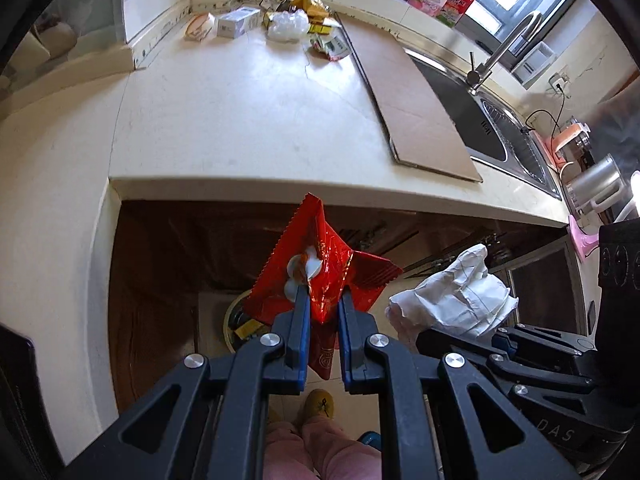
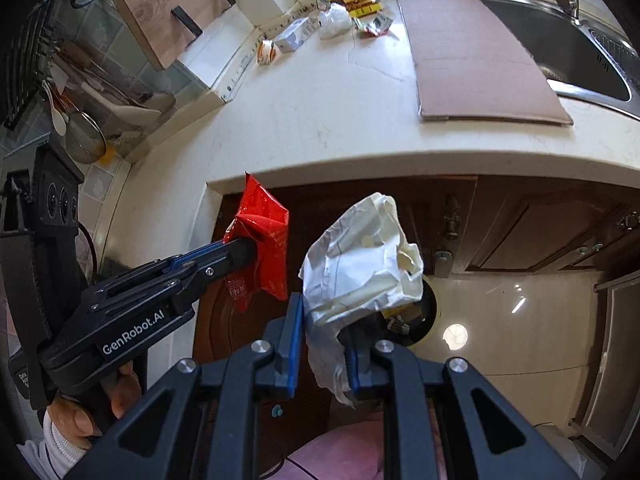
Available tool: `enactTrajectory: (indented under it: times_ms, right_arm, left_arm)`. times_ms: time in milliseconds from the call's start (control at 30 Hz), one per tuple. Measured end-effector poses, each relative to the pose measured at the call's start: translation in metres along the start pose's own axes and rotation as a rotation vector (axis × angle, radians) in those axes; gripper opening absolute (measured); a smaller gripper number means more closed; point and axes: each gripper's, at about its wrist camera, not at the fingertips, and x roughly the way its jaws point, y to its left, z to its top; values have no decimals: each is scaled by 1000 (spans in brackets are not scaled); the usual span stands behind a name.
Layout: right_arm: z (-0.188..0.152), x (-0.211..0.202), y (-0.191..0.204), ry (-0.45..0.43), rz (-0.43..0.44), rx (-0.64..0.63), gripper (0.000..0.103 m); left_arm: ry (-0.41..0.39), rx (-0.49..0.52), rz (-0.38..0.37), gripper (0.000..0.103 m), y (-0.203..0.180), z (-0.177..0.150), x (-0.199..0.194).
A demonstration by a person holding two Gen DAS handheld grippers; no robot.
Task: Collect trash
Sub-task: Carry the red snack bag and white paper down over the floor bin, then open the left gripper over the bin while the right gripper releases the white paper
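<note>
Above bin [image 1: 236,322], off tabletop [image 1: 240,120] edge: left gripper [image 1: 324,304] fingers clenched on red wrapper [image 1: 320,264]; right gripper [image 2: 324,328] fingers pinch white paper wad [image 2: 360,256]; both likely light, crinkly, soft; foil slippery, grip crumpled middle; more litter [image 1: 300,20] at back.

The red snack wrapper [image 1: 320,264] is glossy, crinkled foil-like plastic; the white paper bag [image 2: 360,264] is matt and creased. The countertop [image 1: 240,120] looks smooth, pale stone, the cardboard sheet [image 1: 412,96] dull brown, the sink [image 1: 492,120] brushed metal, the cabinet doors [image 2: 520,232] dark polished wood.
</note>
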Motion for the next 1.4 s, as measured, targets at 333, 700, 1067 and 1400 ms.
enactTrajectory:
  times_ms: [333, 700, 1067, 1400]
  right_arm:
    - [-41, 120, -60, 151, 0, -42, 18]
    - [-71, 292, -131, 314, -49, -6, 20]
    - [-82, 374, -164, 369, -49, 36, 33]
    - [-76, 375, -181, 321, -69, 89, 54]
  left_arm:
    - [112, -147, 23, 10, 48, -67, 124]
    - [240, -244, 56, 11, 110, -121, 284]
    - [289, -282, 81, 37, 147, -146, 365]
    - [301, -279, 126, 76, 155, -141, 368]
